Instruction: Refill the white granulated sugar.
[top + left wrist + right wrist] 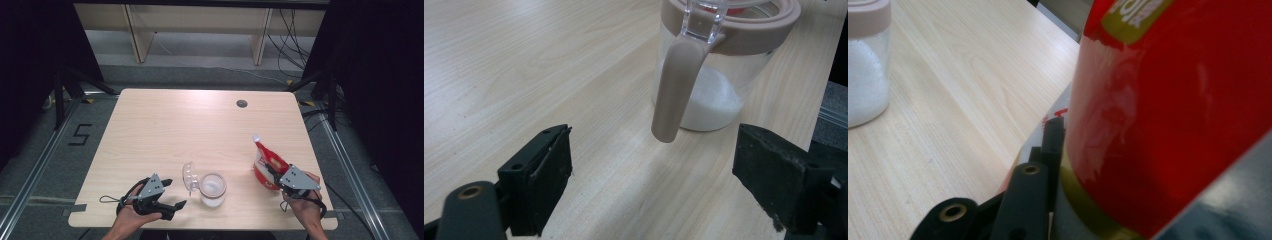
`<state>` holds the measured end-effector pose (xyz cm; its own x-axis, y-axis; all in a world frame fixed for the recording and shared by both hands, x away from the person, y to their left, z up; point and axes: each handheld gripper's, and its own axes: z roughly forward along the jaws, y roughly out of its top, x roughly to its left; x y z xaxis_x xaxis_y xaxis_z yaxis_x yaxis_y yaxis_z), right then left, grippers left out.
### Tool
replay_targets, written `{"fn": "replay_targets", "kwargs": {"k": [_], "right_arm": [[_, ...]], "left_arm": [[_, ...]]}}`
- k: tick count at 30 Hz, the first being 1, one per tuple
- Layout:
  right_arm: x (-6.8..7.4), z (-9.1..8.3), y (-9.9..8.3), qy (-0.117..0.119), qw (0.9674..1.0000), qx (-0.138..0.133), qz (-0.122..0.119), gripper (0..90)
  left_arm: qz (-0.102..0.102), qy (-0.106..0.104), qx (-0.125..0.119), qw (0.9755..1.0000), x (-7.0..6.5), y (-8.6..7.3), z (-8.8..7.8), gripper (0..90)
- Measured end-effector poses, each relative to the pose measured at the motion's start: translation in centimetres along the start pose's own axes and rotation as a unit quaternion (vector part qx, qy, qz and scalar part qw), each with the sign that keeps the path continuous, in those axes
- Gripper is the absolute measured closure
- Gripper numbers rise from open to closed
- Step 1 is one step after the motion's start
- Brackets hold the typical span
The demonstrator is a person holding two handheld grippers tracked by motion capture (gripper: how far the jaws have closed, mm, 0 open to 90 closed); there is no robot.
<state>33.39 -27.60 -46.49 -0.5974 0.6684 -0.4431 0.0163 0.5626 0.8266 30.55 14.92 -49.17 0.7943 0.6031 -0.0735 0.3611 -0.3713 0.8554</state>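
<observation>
A clear jar point(213, 190) with a beige rim and white powder inside stands near the table's front edge, its clear lid point(188, 176) flipped open to the left. My left gripper point(176, 193) lies just left of it, open, nothing between its jaws. In the left gripper view the jar point(724, 85) and its hanging beige latch point(676, 85) are straight ahead of that gripper point(656, 175). A red and white pouch point(265, 165) stands at the right, tilted, with my right gripper point(273, 176) shut on its lower part. Up close the pouch point(1173, 115) presses against the left finger point(1029, 195); the other jaw is hidden.
The light wooden table point(175, 125) has a round cable hole point(242, 103) at the back right. The pouch stands close to the table's right edge. Black stands and cables are on the floor around the table, and wooden shelving point(200, 30) lies beyond it.
</observation>
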Motion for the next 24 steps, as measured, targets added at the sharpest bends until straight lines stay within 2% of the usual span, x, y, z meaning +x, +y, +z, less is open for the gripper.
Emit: {"fn": "replay_targets", "kwargs": {"k": [4,6,7,8,11,13,16,19,20,24], "right_arm": [[-0.1,-0.1,0.0,-0.010,0.9999,-0.004,0.005,68.2],[0.1,-0.5,0.1,-0.017,0.9991,-0.007,0.039,59.7],[0.1,-0.5,0.1,-0.017,0.9991,-0.007,0.039,59.7],[0.2,-0.8,0.1,-0.031,0.9984,-0.005,0.047,53.1],[0.3,-1.4,0.1,-0.038,0.9966,-0.014,0.072,46.7],[0.5,-1.8,0.0,-0.048,0.9942,-0.016,0.095,42.4],[0.9,-2.2,0.1,-0.049,0.9932,-0.018,0.104,39.9],[0.9,-2.5,0.2,-0.047,0.9939,-0.021,0.098,39.3],[1.1,-2.8,0.3,-0.050,0.9925,-0.024,0.109,38.5],[1.4,-3.3,0.1,-0.052,0.9909,-0.020,0.123,37.6]], "left_arm": [[0.001,0.000,0.000,1.0000,0.0,0.0,0.0,15.6],[-0.001,0.003,0.000,1.0000,0.0,0.0,0.0,15.5],[-0.001,0.003,0.000,1.0000,0.0,0.0,0.0,15.5],[-0.002,0.003,0.001,1.0000,0.0,0.0,-0.1,15.5],[-0.001,0.003,0.000,1.0000,0.0,0.0,0.0,15.5],[-0.004,0.003,0.001,1.0000,0.0,0.0,0.0,15.5],[-0.004,0.000,0.001,1.0000,0.0,0.0,0.0,15.5],[-0.004,0.003,0.002,1.0000,0.0,0.0,0.0,15.5],[-0.005,0.000,0.001,1.0000,0.0,0.0,0.0,15.6],[-0.005,0.000,0.003,1.0000,0.0,0.1,0.0,15.5]]}}
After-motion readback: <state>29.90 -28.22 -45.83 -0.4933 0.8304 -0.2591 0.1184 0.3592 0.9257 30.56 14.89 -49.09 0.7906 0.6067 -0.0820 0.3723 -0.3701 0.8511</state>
